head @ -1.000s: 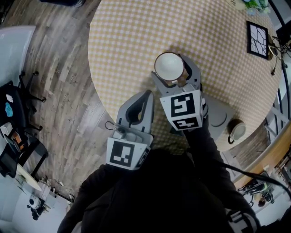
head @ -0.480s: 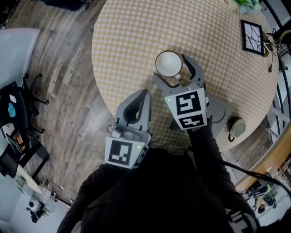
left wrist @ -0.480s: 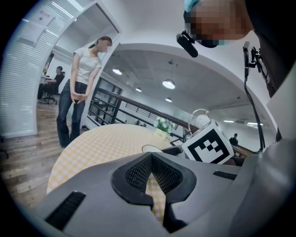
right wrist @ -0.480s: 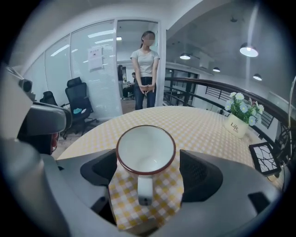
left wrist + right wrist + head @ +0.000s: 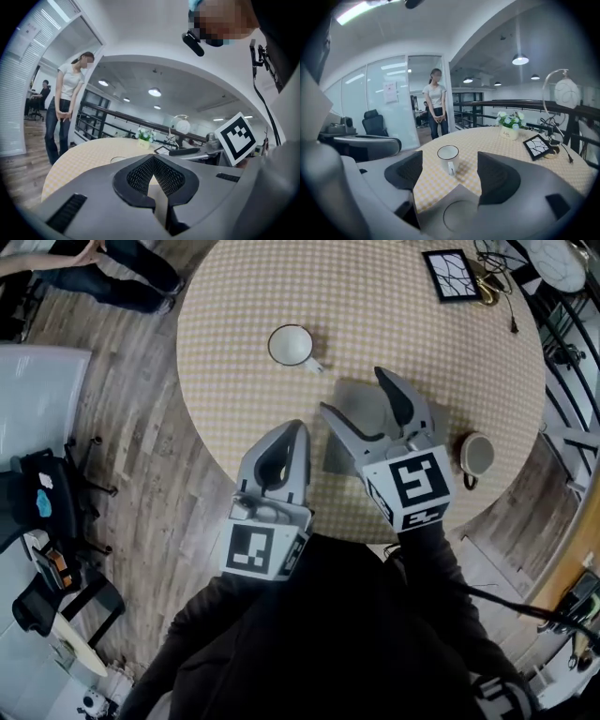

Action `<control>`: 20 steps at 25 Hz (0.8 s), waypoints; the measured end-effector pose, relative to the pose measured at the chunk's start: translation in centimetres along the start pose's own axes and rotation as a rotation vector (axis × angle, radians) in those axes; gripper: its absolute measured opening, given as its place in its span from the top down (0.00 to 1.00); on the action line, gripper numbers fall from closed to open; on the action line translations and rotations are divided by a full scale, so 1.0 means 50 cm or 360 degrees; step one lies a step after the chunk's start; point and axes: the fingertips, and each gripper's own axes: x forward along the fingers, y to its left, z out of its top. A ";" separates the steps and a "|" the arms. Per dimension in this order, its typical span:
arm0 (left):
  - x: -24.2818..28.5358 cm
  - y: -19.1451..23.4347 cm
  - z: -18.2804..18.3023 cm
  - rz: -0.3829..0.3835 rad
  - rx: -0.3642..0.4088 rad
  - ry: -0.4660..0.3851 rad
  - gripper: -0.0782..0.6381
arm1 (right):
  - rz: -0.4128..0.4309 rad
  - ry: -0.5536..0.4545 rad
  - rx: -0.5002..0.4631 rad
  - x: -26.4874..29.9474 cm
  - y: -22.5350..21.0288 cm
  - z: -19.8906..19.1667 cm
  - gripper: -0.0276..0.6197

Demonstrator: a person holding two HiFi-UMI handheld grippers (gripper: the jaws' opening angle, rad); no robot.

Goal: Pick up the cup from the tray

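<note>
The right gripper view alone shows a flower pot (image 5: 509,127) far beyond the tray (image 5: 457,211), while the head view alone shows a second cup (image 5: 475,454) just right of the tray. The cup (image 5: 291,345) stands upright on the table (image 5: 234,296), off the tray and well beyond its far left corner. The right gripper (image 5: 354,392) hangs above the tray, jaws wide and empty. The left gripper (image 5: 298,427) is left of the tray, jaws closed together on nothing.
</note>
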 end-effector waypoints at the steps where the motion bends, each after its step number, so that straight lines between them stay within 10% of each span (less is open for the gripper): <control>1: -0.008 -0.026 0.008 -0.0029 0.0028 -0.0023 0.89 | -0.0033 -0.0054 0.0041 -0.039 -0.003 0.004 0.42; 3: -0.027 -0.083 0.026 -0.0080 0.0077 -0.0067 0.89 | -0.0130 -0.0169 0.0079 -0.123 -0.010 0.014 0.73; 6: -0.053 -0.170 0.052 -0.0154 0.0142 -0.0142 0.89 | -0.0216 -0.0330 0.0147 -0.242 -0.017 0.027 0.89; 20: -0.157 -0.415 0.108 -0.0252 0.0404 -0.0320 0.89 | -0.0436 -0.0699 0.0114 -0.555 0.005 0.035 0.95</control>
